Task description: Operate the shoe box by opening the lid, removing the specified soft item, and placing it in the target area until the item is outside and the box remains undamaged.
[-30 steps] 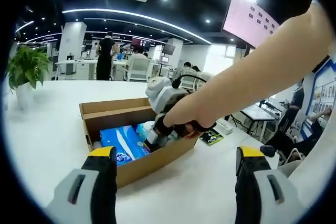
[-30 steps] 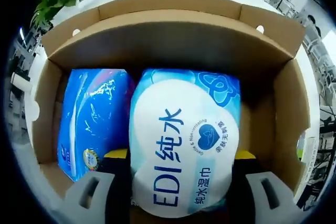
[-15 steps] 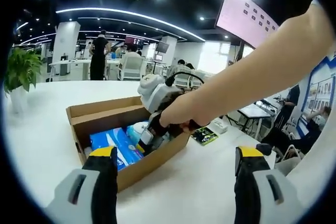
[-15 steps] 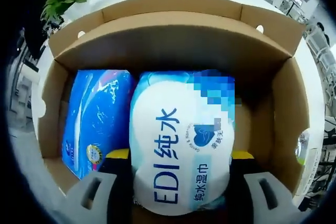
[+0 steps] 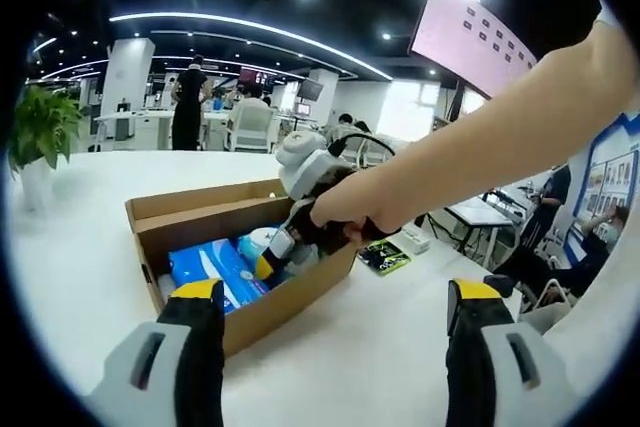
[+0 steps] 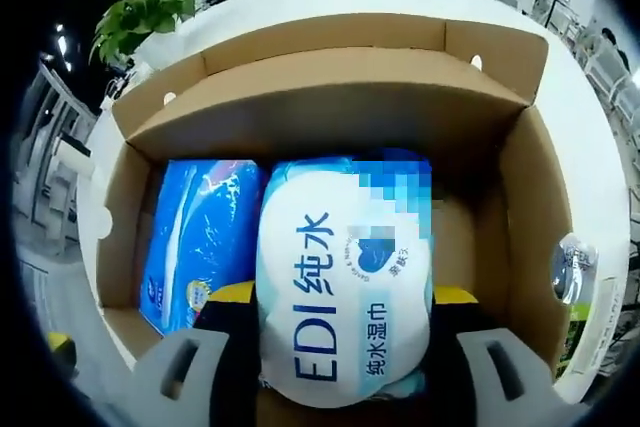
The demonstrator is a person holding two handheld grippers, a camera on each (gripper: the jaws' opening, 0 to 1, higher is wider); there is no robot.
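The pale wet-wipes pack (image 6: 345, 297) sits inside the open shoe box (image 6: 330, 97), clamped between the right gripper (image 6: 345, 347)'s jaws, which close on its sides at 6 o'clock. A blue pack (image 6: 195, 247) lies just beside it at 9 o'clock. The left gripper (image 5: 335, 347) hovers with its jaws spread wide and nothing between them above the white bench (image 5: 70, 257), the box at its 11 o'clock.
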